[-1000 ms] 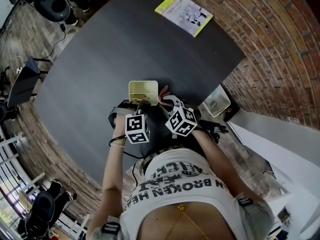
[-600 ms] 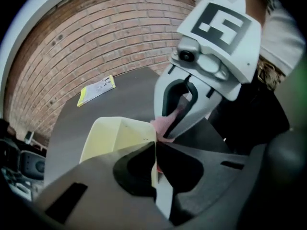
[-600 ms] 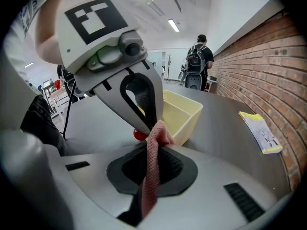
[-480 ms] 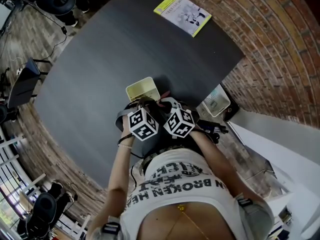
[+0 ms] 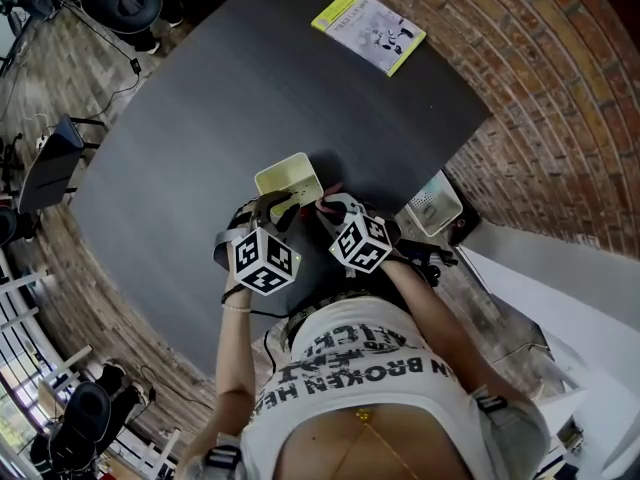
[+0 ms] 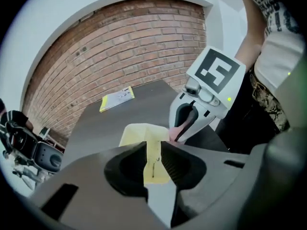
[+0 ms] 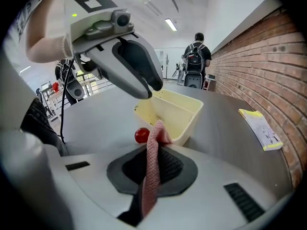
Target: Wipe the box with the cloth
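Since 1 second ago the left gripper (image 5: 270, 210) has pulled back toward the person and rolled. The box (image 5: 290, 176) now sits turned at an angle on the table (image 5: 200, 118) instead of square to it. Its fingers (image 6: 128, 169) have just been opening and now stand partly apart. The yellow rim of the box shows in the gap between them, but the pads do not seem to press on it, so this hand looks to have let the box go after turning it.

The right gripper (image 7: 152, 150) is clamped on the pink cloth (image 7: 153, 171). The cloth runs up between its 2 fingers, and its free end is bunched against the near outer wall of the box. That end is probably kept forward so the fabric, not the plastic, meets the box.

The box is upright and empty, just in front of both grippers. A small red ball (image 7: 141, 135) lies on the table beside its near corner. A booklet (image 5: 367, 28) lies well apart at the far edge.

Turning the box likely offers a fresh side to the cloth. With the left fingers off it, the light box could slide under a wipe.
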A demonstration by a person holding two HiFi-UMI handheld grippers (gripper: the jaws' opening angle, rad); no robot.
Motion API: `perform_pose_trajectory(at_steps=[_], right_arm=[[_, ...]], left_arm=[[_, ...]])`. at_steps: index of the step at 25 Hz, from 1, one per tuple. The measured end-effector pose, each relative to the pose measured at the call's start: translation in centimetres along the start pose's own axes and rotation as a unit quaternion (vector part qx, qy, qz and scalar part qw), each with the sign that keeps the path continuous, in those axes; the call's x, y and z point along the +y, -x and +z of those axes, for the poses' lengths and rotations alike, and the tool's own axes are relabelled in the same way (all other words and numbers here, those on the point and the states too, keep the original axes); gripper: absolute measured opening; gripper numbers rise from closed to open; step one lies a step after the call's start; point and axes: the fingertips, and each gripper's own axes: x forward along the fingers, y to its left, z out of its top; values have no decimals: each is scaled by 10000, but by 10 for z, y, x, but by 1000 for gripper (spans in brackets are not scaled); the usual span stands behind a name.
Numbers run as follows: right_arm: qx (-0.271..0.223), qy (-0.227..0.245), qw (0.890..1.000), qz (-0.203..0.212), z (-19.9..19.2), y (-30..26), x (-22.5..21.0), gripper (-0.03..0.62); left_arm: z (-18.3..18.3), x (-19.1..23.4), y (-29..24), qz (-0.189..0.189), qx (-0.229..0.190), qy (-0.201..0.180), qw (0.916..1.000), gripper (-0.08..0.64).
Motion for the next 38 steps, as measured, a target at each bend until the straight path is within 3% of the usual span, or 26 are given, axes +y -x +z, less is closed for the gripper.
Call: perform_pose_trajectory(at_steps=[2,6,14,19,25,38], right_arm=[[2,-16,10000,-15,0,1,0,17],[6,-55,10000,-24,0,1,0,17],[-38,-286,9996,-45,2,-2,-5,17],[0,-130,9999,-18,4,-4,0,17],[-86,-405,9991,-49,4,-3,-10,17],[16,49,10000,-21,6,-8,-40,17]], left_arm=[[-18,17,7,130,180,98,9997,74],[-51,25,2,69,691,-193,9974,74],[-45,20,-8,187,804,-322,9961,60],[-44,17,-10,189,629,274,9975,60],[-44,13,-10,209,729,563,9955,60],[-35,-21,-7,398,678,1866,9793,75]])
